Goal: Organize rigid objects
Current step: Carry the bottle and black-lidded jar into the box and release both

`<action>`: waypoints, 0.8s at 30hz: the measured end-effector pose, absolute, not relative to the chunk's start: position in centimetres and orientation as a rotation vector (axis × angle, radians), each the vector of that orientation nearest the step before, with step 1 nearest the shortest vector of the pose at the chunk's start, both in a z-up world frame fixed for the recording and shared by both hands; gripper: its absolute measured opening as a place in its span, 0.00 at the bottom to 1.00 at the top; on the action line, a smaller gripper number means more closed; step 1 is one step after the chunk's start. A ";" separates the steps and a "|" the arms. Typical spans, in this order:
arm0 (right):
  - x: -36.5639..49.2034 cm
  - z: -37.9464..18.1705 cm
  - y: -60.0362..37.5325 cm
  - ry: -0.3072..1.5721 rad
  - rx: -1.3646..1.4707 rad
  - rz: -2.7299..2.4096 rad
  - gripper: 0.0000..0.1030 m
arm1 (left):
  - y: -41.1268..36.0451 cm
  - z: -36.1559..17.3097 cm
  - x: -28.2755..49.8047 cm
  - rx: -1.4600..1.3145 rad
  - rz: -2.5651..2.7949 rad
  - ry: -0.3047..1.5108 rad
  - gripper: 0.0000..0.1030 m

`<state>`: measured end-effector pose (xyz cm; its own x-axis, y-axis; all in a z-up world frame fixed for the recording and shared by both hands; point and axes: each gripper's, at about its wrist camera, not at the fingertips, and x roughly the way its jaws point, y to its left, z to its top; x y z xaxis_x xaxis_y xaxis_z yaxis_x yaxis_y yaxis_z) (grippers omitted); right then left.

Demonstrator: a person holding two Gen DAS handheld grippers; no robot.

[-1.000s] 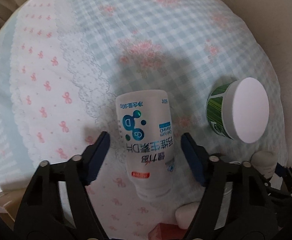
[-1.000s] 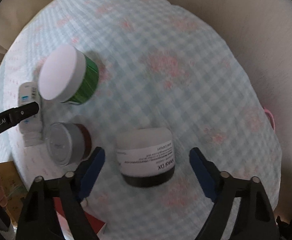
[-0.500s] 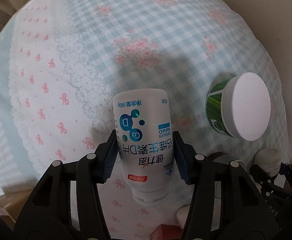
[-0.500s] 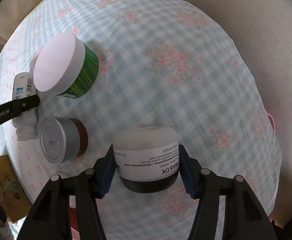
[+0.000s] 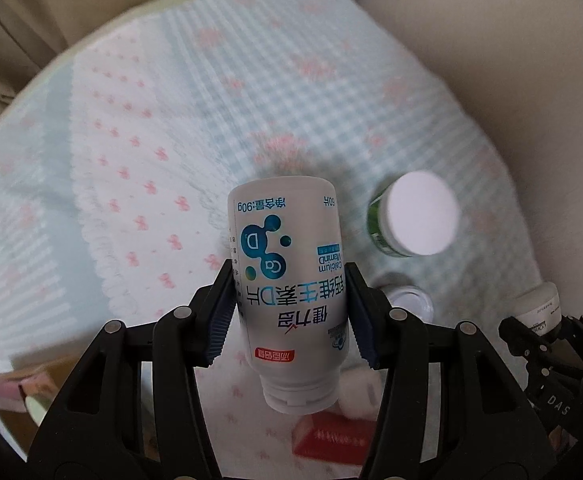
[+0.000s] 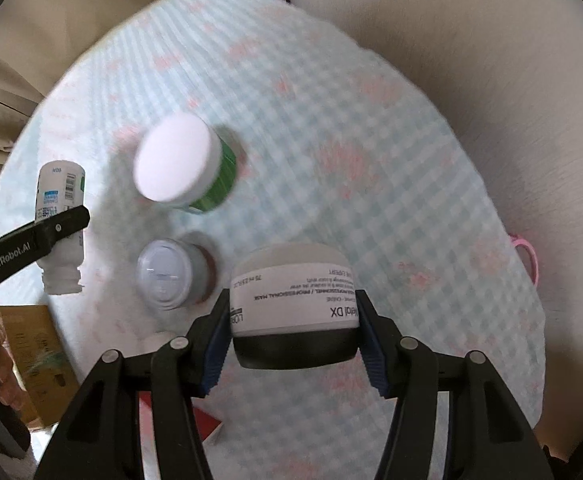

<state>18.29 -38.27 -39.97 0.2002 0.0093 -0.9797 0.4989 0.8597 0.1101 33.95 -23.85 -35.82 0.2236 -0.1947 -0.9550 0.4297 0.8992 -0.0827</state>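
Above the checked cloth (image 5: 331, 92), the left gripper (image 5: 289, 312) pinched a smooth white plastic bottle (image 5: 287, 264), cap toward six o'clock; the right gripper (image 6: 293, 332) clamped a squat round jar (image 6: 291, 300).

You're working in a home: a lacy gingham tablecloth (image 5: 251, 92) with pink bows, beige curtains (image 6: 71, 12) at the far side, household jars around.
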 end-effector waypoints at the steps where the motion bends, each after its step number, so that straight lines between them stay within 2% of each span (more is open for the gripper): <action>1: 18.1 -38.8 -38.1 1.320 0.451 -0.355 0.51 | -23.2 -34.1 33.3 0.201 -0.431 1.255 0.47; 6: 17.0 -32.1 -36.7 1.219 0.423 -0.316 0.51 | -20.5 -28.2 31.6 0.131 -0.410 1.179 0.47; 14: 16.1 -23.6 -31.7 1.076 0.294 -0.175 0.51 | -12.0 -19.4 26.4 0.035 -0.326 1.048 0.47; 21: 17.0 -18.7 -24.0 1.004 0.236 0.016 0.51 | -2.8 -16.2 22.0 -0.001 -0.193 1.009 0.47; 24: 17.2 -18.2 -20.0 1.002 0.195 0.088 0.51 | 1.9 -15.8 20.2 -0.037 -0.134 1.003 0.47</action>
<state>17.20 -20.01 -18.24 0.5369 0.1630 -0.8278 0.0158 0.9790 0.2030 20.22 1.90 -15.83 0.5305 -0.1295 -0.8377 0.0954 0.9911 -0.0928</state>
